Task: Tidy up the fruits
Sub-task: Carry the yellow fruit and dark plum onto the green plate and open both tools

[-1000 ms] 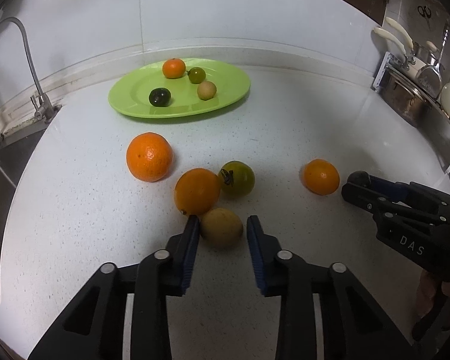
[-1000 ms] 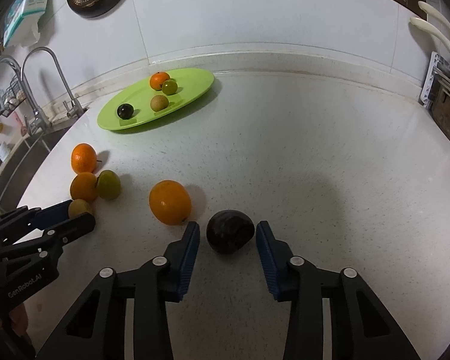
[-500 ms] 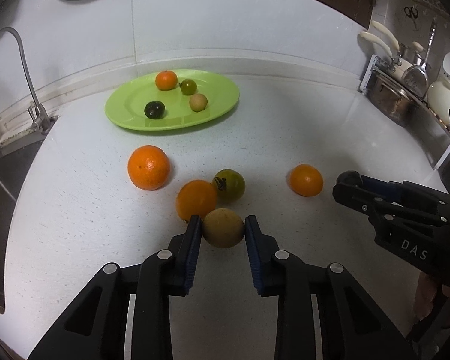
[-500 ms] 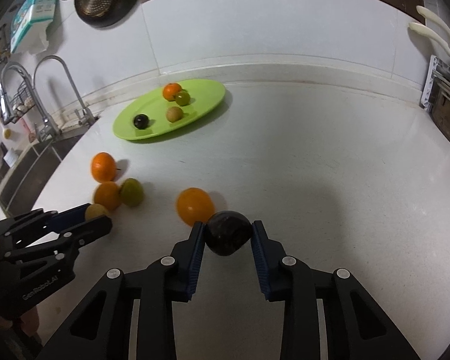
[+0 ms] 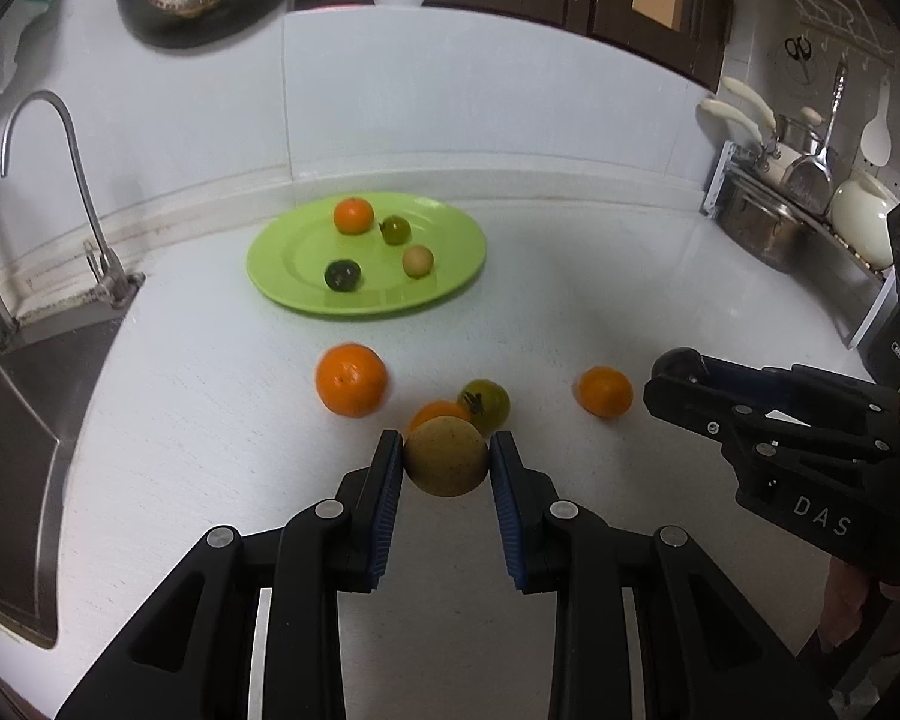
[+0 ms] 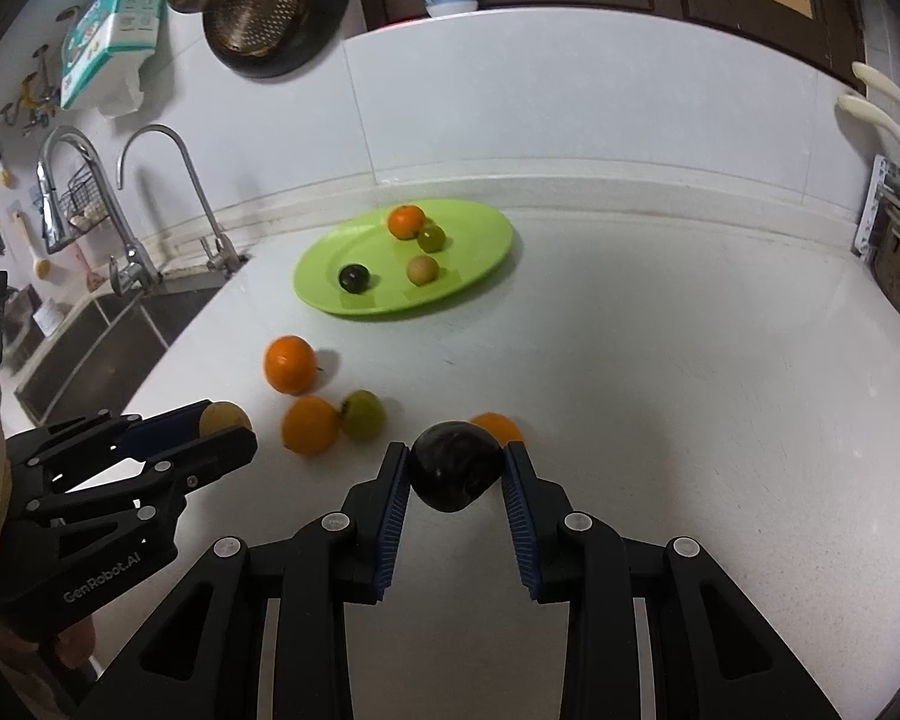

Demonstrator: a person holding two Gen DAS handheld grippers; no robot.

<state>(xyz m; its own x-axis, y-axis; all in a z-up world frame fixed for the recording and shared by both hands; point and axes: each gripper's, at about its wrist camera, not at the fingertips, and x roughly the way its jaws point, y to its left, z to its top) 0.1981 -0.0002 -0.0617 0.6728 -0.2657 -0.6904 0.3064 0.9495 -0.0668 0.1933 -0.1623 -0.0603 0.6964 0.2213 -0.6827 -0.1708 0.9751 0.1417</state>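
The left gripper (image 5: 446, 461) pinched a yellowish-tan round fruit (image 5: 446, 456) across its widest part, blue pads pressed on either side, above the near part of the white desk (image 5: 600, 300). The right gripper (image 6: 456, 471) pinched a dark, near-black fruit (image 6: 456, 466) the same way, also at its middle. Both fruits looked lifted clear of the desk, though the views did not settle that.

Far across the desk lay the green plate (image 5: 456, 276), already carrying four small fruits. Loose on the desk between plate and grippers remained a large orange (image 5: 350, 379), a second orange (image 5: 435, 411) touching a green fruit (image 5: 485, 402), and a small orange (image 5: 605, 390) off to the right.

Both held fruits seemed light, round and smooth-skinned, so likely to roll or squirt out if gripped off-centre; holding across the widest part looked right. The dark one might be soft and bruise under hard pressure. On the shallow plate, each would probably need setting down gently, apart from the others, to keep it from rolling off.
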